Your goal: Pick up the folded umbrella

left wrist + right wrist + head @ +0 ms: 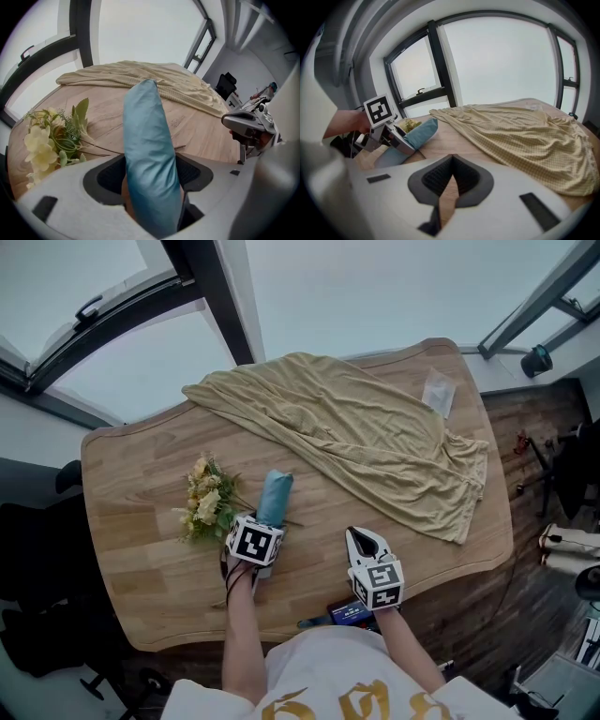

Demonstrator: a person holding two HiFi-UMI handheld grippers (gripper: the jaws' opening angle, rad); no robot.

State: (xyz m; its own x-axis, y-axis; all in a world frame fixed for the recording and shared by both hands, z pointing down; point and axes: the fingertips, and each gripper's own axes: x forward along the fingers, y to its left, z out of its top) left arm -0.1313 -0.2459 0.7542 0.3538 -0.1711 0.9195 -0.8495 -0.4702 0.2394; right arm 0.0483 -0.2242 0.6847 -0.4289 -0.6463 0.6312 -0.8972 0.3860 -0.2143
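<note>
L tongs (149,174) wide open round blue folded umbrella (145,126), not clamped; R tongs (451,163) shut, empty.

Pale, even daylight is pouring through the large windows (501,61) on the far side, with dark frames (220,296) slanting across the glass. A wooden table (131,549) with rounded corners is standing just beside them. Dark wood floor (525,413) is showing at the right, where a black office chair (228,86) is sitting near a grey wall (253,70).
</note>
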